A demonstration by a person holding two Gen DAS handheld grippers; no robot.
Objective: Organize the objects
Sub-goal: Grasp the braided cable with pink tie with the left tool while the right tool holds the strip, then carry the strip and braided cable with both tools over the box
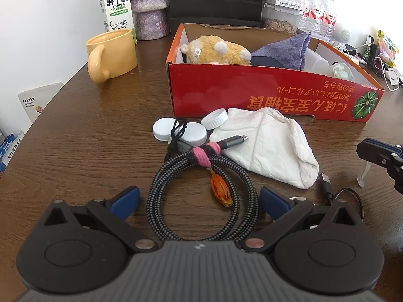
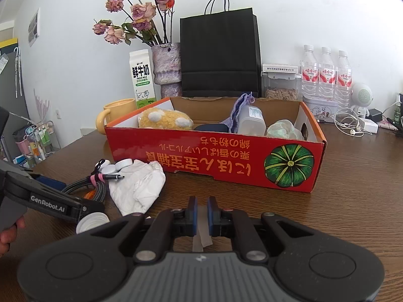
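Around: red box [image 1: 264, 93] behind; crumpled tissue [image 1: 272, 146] beside my cable [image 1: 201, 196].
Count: three white caps [image 1: 215, 118].
My left tool [image 1: 200, 201]: wide open, straddling cable.
My right tool [image 2: 201, 216]: closed on a clear strip [image 2: 202, 234].

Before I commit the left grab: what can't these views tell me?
- Right gripper: shut on a thin translucent strip; what it is, unclear.
- Cable: near loop hidden under the left gripper body, left view.
- Box floor: front wall hides it, both views.
- Third cap: cord covers part.
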